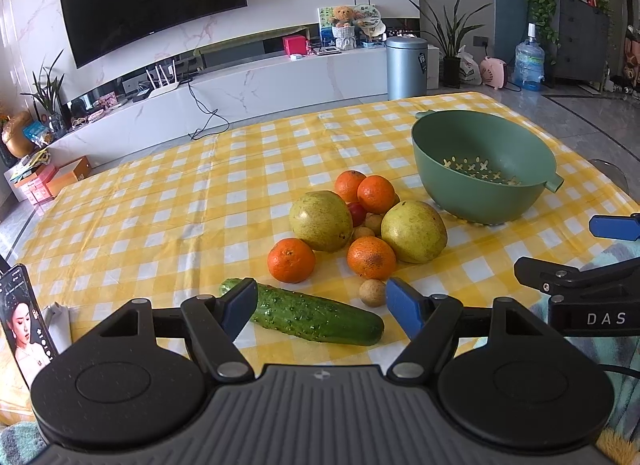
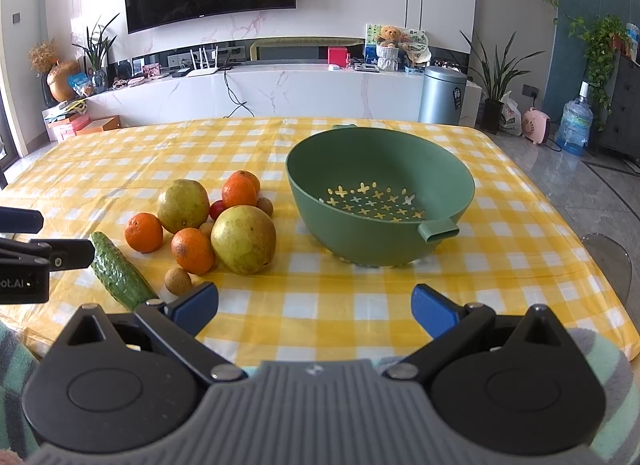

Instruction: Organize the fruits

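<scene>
Desk (image 2: pixel 360 305) under a yellow checked cloth. Green colander (image 2: pixel 380 201) upright at right, empty. Fruit pile just left of it, not touching: two pears (image 2: pixel 243 239) (image 2: pixel 183 205), four oranges (image 2: pixel 145 232) (image 2: pixel 193 250) (image 2: pixel 239 191) (image 1: pixel 349 184), one red cherry tomato (image 2: pixel 217 209), small brown longans (image 2: pixel 178 281). Cucumber (image 1: pixel 316 315) lies flat, nearest the near edge, left of the pile. Left gripper (image 1: pixel 320 309) is low and level at the near edge, jaws wide open, holding nothing, with the cucumber lying between the blue pads. Right gripper (image 2: pixel 316 311) is level beside it, aimed at the colander, jaws wide open, empty, over bare cloth. Phone (image 1: pixel 24 321) stands at far left.
</scene>
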A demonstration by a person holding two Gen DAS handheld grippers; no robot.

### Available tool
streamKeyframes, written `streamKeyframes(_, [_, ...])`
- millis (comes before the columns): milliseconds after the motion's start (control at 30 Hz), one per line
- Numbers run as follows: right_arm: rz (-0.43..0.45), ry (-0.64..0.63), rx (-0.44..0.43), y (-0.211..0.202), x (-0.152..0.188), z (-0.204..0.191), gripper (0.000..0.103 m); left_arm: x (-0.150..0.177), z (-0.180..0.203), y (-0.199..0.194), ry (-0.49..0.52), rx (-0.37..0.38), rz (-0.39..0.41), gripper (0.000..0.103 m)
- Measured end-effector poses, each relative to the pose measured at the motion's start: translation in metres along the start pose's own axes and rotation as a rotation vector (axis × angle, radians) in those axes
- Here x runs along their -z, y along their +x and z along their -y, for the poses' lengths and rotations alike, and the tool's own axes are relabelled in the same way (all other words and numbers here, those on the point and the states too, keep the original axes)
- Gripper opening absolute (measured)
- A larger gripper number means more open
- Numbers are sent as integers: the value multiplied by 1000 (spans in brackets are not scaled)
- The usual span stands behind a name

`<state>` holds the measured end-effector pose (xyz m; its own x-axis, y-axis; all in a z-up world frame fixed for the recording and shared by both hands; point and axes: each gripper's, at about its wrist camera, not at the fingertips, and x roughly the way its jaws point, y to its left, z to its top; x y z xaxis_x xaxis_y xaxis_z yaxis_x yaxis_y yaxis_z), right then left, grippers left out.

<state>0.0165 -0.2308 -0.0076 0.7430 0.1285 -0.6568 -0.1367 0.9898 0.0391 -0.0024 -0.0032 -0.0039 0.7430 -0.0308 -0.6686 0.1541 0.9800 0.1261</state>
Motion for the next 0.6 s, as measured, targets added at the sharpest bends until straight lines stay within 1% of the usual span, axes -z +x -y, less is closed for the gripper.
streamKeyframes(167, [-12,14,-5,2,-1,2,99,-2,-1,-2,14,23,5,85])
streamKeyframes(300, [-15,30,-13,4,-4,4,99,-5,-2,-3,28,31,9,82])
streamKeyframes(467, [5,18,-27,5,-7,-2,99,-9,-6,2,-2,49,-25,82])
streamKeyframes(600, [16,18,-44,11,-10,-8,99,-10,-8,5,-16,59,-26,79])
